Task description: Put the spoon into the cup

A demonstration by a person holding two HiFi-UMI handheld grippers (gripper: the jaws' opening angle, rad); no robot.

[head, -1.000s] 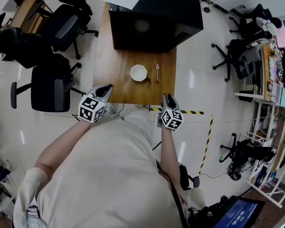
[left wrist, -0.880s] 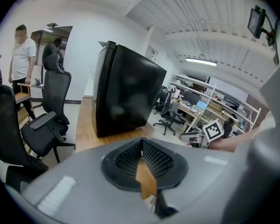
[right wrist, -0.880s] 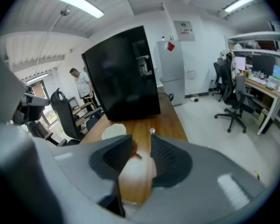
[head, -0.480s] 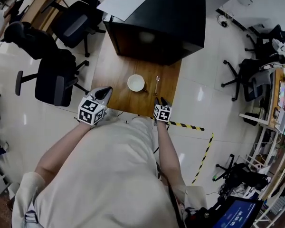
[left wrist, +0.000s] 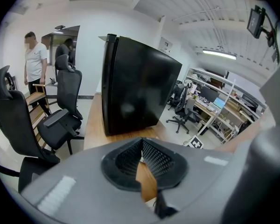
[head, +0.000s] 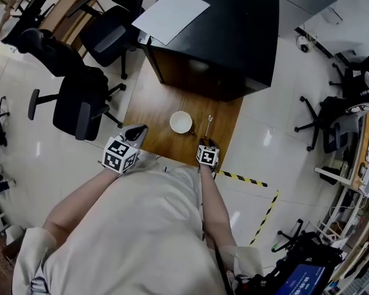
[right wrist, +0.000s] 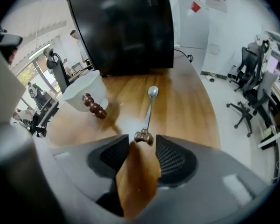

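A white cup (head: 181, 122) stands on the wooden table (head: 150, 103), and a metal spoon (head: 209, 126) lies just to its right. In the right gripper view the spoon (right wrist: 149, 111) points away from me, and the cup (right wrist: 81, 94) with its brown beaded handle sits to the left. My right gripper (head: 206, 142) hangs low at the table's near edge. Its jaws (right wrist: 139, 141) have just been opening. The spoon's knobbed handle end lies at the mouth of the gap, and neither pad presses on it. My left gripper (head: 137, 131) hovers at the near left corner, its tips (left wrist: 141, 141) together and empty.
A big black box (head: 221, 29) fills the table's far end, with a white sheet (head: 171, 8) on top. Office chairs (head: 80, 106) stand to the left. Yellow-black tape (head: 246, 180) marks the floor on the right. A person (left wrist: 35, 59) stands far off in the left gripper view.
My right gripper has come down and forward to the near end of the spoon. The left gripper has kept its place by the table's corner.
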